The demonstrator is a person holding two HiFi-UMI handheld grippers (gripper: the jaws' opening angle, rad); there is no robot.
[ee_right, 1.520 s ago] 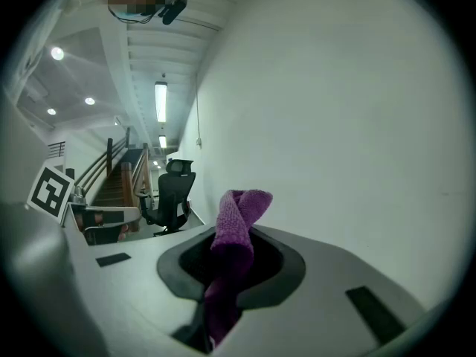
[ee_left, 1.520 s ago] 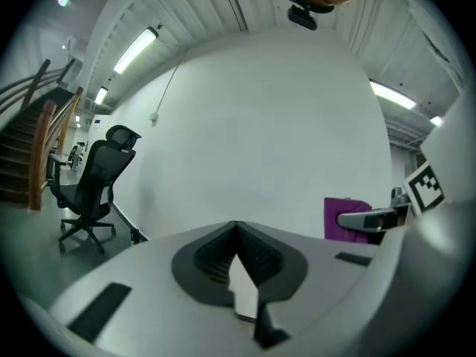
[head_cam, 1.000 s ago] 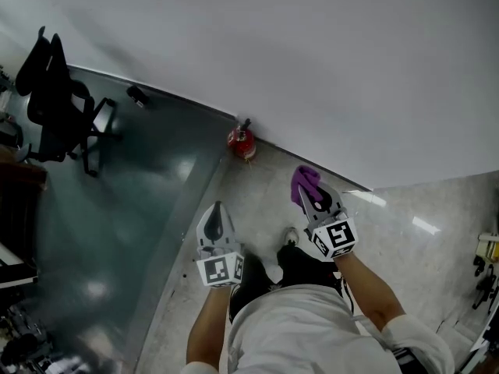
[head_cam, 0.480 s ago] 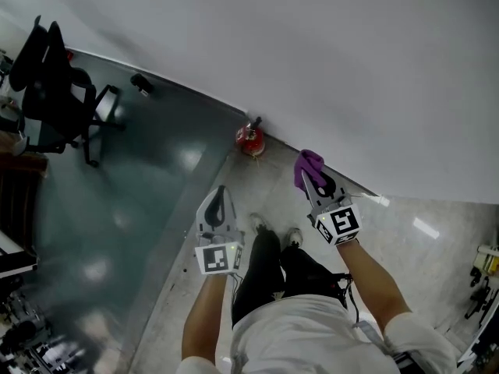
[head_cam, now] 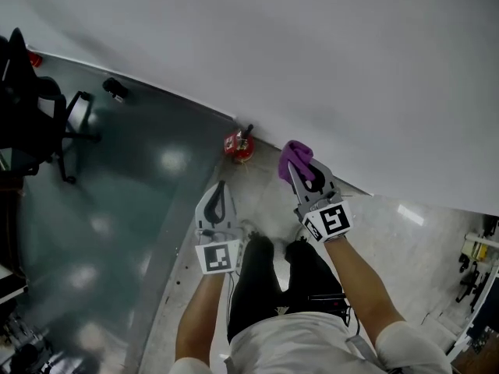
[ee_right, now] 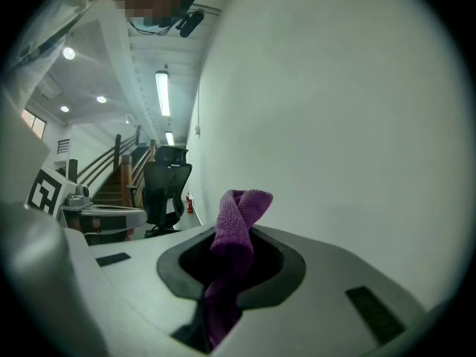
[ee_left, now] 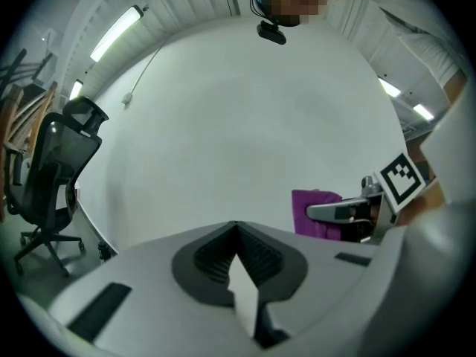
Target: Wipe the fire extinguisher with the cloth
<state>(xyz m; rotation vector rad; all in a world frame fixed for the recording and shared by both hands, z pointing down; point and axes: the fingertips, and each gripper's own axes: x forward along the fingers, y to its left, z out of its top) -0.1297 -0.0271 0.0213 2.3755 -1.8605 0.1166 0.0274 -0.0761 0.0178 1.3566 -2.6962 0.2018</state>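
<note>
A small red fire extinguisher (head_cam: 238, 145) stands on the floor against the white wall. My right gripper (head_cam: 300, 171) is shut on a purple cloth (head_cam: 295, 159), held up a little right of the extinguisher; the cloth (ee_right: 232, 255) pokes out between the jaws in the right gripper view. My left gripper (head_cam: 217, 201) is shut with nothing in it, below the extinguisher and apart from it. In the left gripper view the cloth (ee_left: 315, 210) and the right gripper (ee_left: 349, 213) show at the right; the extinguisher is out of sight there.
A white wall (head_cam: 312, 61) runs across the far side. A black office chair (head_cam: 27, 123) stands at the far left on a dark glossy floor (head_cam: 101, 209). The person's legs and shoes (head_cam: 269, 267) are below the grippers. Tools lie at the right edge (head_cam: 472, 275).
The person has stepped on and the view has shifted; both grippers stay shut, the right one still on the cloth. The extinguisher sits at about the same distance ahead.
</note>
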